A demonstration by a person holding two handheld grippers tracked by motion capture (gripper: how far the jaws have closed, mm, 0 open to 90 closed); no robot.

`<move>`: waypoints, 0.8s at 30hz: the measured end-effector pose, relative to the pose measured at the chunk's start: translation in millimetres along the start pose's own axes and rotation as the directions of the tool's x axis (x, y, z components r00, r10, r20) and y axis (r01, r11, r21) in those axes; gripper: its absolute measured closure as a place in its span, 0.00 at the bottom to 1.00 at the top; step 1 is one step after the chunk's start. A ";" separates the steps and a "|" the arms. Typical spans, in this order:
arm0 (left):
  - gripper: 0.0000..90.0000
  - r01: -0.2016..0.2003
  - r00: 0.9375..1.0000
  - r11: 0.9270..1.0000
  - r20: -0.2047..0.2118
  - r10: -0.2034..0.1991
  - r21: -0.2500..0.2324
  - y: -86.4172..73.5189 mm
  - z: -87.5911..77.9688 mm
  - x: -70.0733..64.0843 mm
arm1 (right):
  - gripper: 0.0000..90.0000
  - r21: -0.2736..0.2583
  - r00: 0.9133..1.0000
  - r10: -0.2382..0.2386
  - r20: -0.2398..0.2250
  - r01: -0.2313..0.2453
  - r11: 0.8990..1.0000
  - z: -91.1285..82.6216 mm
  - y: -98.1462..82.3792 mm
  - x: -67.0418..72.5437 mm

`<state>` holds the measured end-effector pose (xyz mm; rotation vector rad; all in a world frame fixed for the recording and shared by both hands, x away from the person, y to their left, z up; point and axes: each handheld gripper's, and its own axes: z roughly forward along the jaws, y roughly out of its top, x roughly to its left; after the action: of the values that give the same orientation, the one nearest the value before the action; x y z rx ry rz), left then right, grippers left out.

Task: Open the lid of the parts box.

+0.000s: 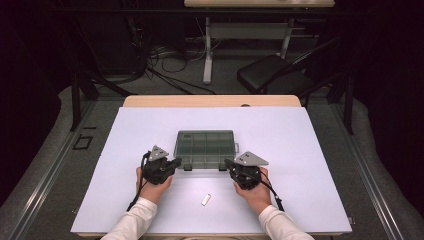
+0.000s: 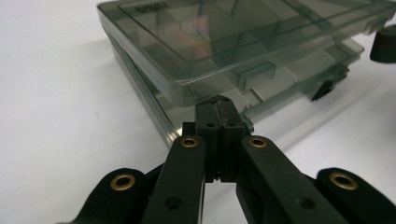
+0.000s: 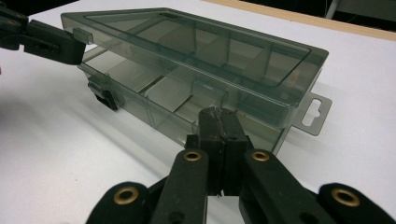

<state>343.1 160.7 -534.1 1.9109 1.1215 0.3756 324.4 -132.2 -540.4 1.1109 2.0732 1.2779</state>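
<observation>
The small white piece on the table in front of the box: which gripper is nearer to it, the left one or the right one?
Right, narrowly. The small white piece lies nearer the person than both grippers, between them. The right gripper is up and right of it; the left gripper is up and left, slightly farther.

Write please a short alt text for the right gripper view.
The right gripper, jaws shut and empty, points at the front edge of a smoky clear compartment box whose lid is slightly raised. The left gripper meets the box's far corner on a white table.
</observation>
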 end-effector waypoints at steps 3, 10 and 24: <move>1.00 0.011 1.000 1.000 -0.012 -0.011 -0.017 1.2 -1.6 0.3 | 1.00 0.002 1.000 0.011 -0.002 -0.011 1.000 0.0 0.0 -1.5; 1.00 0.033 0.999 0.999 -0.013 -0.033 -0.027 8.8 -1.5 0.9 | 1.00 0.009 1.000 0.019 0.007 -0.019 1.000 -1.0 7.4 -6.0; 1.00 0.039 0.999 0.999 -0.026 -0.040 -0.038 55.0 -0.7 3.2 | 1.00 0.026 0.996 0.081 0.032 -0.082 0.996 7.2 42.7 -24.8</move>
<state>375.2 151.5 -490.3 1.8533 1.1604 0.3981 360.5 -138.5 -506.5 1.2315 2.0477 1.2661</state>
